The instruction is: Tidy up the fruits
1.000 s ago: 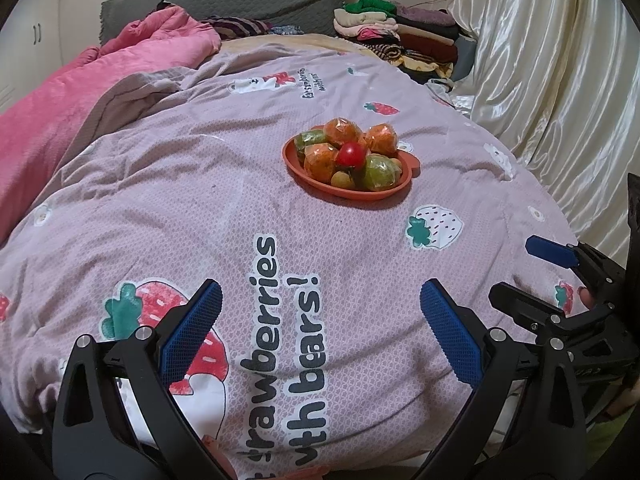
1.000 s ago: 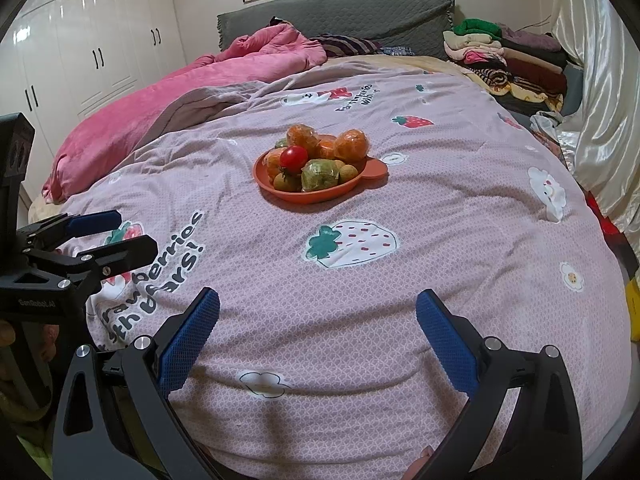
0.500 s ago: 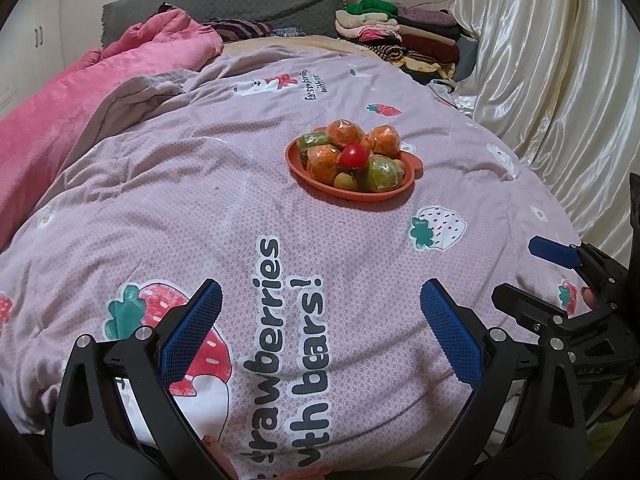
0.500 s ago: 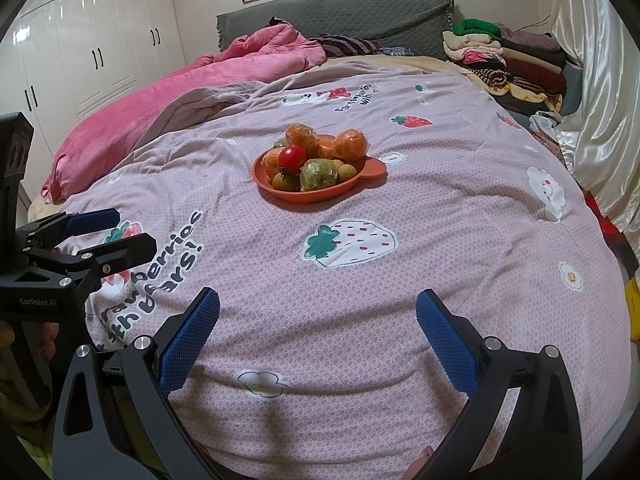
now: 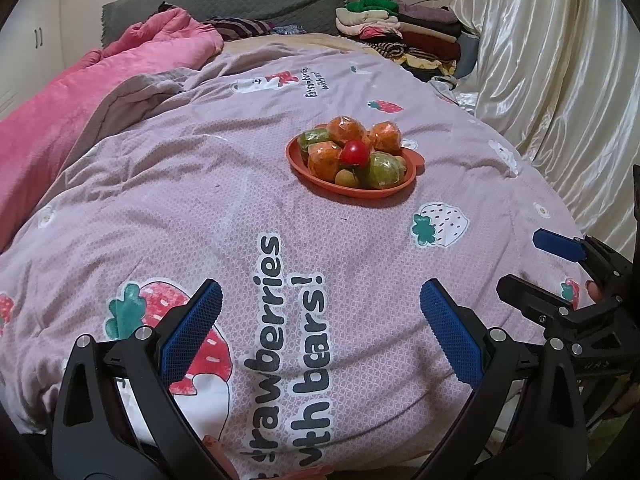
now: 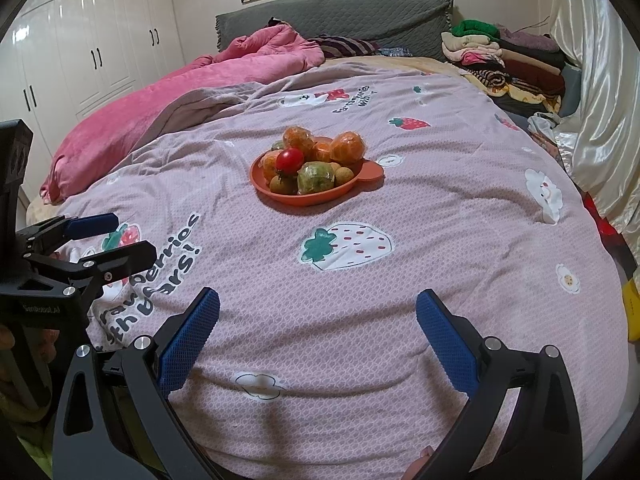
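Note:
An orange plate (image 5: 320, 182) (image 6: 308, 199) sits mid-bed on the pink strawberry quilt (image 5: 200, 208). It holds several wrapped oranges (image 5: 325, 158) (image 6: 347, 146), wrapped green fruits (image 5: 383, 170) (image 6: 316, 178), a red tomato (image 5: 354, 151) (image 6: 289, 160) and small brown fruits (image 6: 282, 184). My left gripper (image 5: 320, 312) is open and empty over the quilt's near edge, well short of the plate. My right gripper (image 6: 318, 322) is open and empty, also near the front edge. Each gripper shows in the other's view, the right (image 5: 556, 264) and the left (image 6: 108, 236).
A pink blanket (image 6: 192, 92) lies bunched at the back left. Folded clothes (image 6: 504, 60) are stacked at the back right. A shiny curtain (image 5: 560, 80) hangs along the right side. White wardrobes (image 6: 80, 56) stand on the left.
Both grippers have crept slightly forward towards the plate; the jaws stay open and nothing was picked up.

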